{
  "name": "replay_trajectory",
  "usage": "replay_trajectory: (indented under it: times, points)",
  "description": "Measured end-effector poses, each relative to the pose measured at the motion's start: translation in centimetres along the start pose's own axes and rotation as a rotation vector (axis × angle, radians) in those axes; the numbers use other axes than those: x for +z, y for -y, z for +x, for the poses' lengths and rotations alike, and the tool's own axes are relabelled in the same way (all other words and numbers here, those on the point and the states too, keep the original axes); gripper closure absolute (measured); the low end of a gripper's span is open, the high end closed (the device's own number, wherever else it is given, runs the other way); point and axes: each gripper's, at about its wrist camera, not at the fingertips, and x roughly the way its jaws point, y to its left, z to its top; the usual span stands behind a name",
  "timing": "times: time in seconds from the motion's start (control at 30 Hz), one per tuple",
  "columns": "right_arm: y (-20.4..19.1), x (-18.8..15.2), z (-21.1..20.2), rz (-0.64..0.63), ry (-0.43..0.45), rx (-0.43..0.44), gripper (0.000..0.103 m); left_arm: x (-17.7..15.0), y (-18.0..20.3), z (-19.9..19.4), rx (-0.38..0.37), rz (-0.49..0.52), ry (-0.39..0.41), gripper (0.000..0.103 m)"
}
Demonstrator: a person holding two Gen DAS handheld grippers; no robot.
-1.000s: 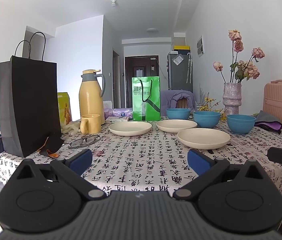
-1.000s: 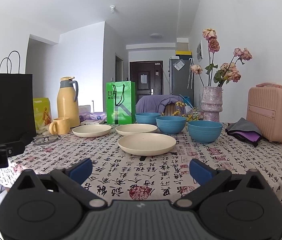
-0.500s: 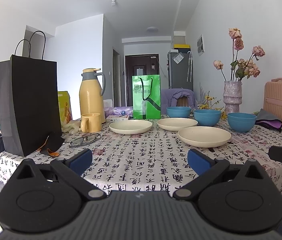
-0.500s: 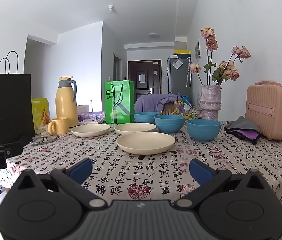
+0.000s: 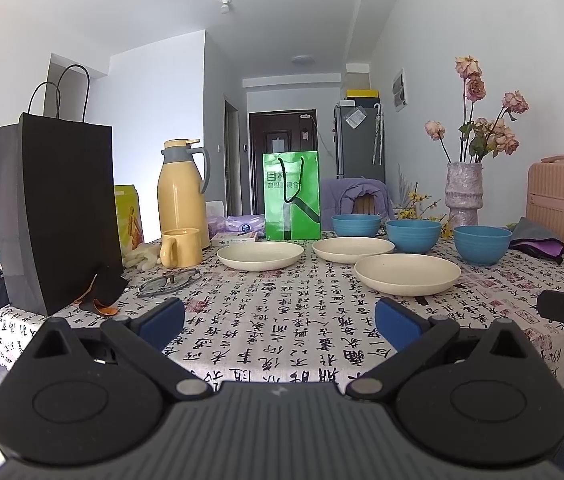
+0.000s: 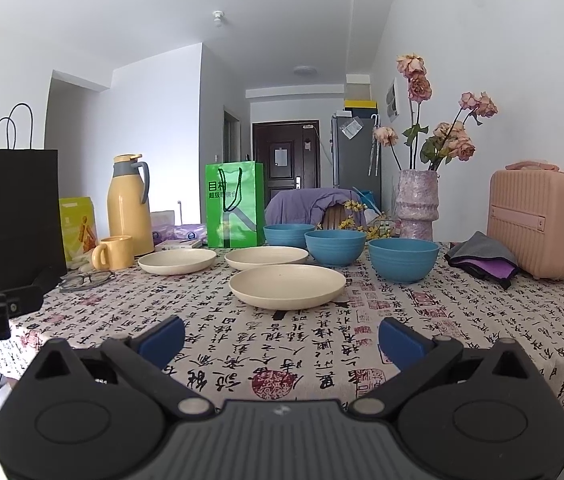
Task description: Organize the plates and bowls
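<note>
Three cream plates lie on the patterned tablecloth: a near one, a far left one and a far middle one. Three blue bowls stand behind and right of them. My left gripper is open and empty, over the table's front edge. My right gripper is open and empty, short of the near plate.
A black paper bag, yellow thermos, yellow mug, glasses and green bag stand left and behind. A vase of flowers, pink case and folded cloth are at the right.
Both grippers have dipped slightly and then risen, staying open; the plates and bowls have not moved.
</note>
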Motion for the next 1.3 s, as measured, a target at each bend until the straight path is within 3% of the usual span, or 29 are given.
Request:
replay_trajectory:
  times: [1.3]
  points:
    - [0.15,0.38,0.13,-0.005,0.012,-0.005,0.000,-0.12,-0.18,0.24,0.004,-0.004,-0.011,0.000]
